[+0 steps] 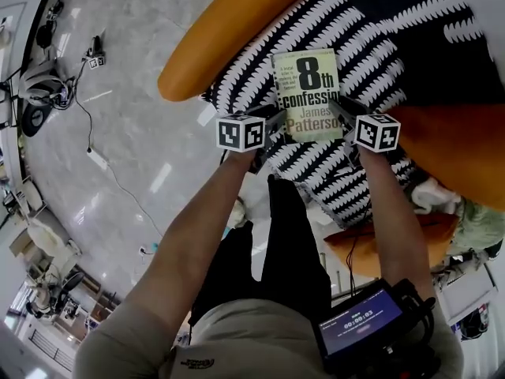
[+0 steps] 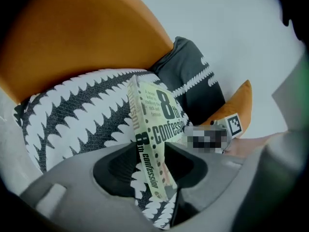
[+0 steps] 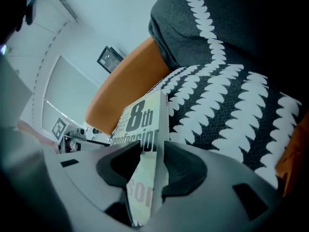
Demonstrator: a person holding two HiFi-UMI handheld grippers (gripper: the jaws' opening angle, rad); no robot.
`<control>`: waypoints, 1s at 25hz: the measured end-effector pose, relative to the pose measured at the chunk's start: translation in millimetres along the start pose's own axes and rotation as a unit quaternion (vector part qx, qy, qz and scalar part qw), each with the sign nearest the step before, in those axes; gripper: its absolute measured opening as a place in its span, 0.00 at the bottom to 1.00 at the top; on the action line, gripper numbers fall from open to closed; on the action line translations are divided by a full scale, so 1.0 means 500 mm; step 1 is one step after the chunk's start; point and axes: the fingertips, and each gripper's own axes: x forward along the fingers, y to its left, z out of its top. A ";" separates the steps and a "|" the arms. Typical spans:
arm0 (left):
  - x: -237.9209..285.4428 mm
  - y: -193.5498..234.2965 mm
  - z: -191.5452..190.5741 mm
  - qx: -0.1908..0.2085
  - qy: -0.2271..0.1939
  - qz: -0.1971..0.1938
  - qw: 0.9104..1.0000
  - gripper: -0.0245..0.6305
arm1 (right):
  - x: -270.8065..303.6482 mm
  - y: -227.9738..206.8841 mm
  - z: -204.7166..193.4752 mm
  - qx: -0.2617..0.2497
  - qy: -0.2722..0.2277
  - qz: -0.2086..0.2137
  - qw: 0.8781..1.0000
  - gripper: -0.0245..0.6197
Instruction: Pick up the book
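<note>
Left gripper view: the left claw (image 2: 150, 166) fills the bottom of the frame, its two grey jaws spread wide. The spine of a paperback book (image 2: 161, 112), pale green with "8th confession" in dark print, runs down into the gap between them, with dark space on either side. The book lies at centre frame on a patterned cushion (image 2: 77, 115), black with rows of white leaf shapes. Behind it, at upper right, a darker cushion (image 2: 195, 79) with the same pattern sits against an orange seat back (image 2: 72, 42) that curves across the upper left.

Right gripper view: the right claw (image 3: 152, 166) is also spread wide at the bottom of the frame. The book's opposite edge stands in its gap, with the cover facing up and left.

Head view: the two claws reach the book's lower edges from lower left and lower right of centre frame. Each carries a white cube with black squares, the left marker cube (image 1: 241, 133) and the right marker cube (image 1: 377, 131). The book lies flat on the patterned cushion, cover up, with "James Patterson" legible. Two forearms (image 1: 197, 243) reach up the frame from the person at the bottom edge. A dark device with a lit screen (image 1: 359, 322) sits at lower right. Glossy grey floor (image 1: 118, 93) fills the left side.
</note>
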 end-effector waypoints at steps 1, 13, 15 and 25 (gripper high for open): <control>0.007 -0.003 -0.005 -0.005 0.002 -0.004 1.000 0.29 | -0.001 0.000 -0.001 0.010 -0.005 0.005 1.000 0.28; -0.027 -0.021 -0.013 0.020 0.015 0.002 1.000 0.21 | -0.040 0.046 -0.014 0.070 -0.056 -0.002 0.996 0.21; -0.046 -0.033 -0.010 0.022 0.013 -0.002 1.000 0.21 | -0.054 0.065 -0.007 0.073 -0.064 -0.003 0.995 0.21; -0.185 -0.140 0.024 0.045 -0.019 -0.019 0.999 0.20 | -0.178 0.195 0.047 0.067 -0.119 0.006 0.991 0.20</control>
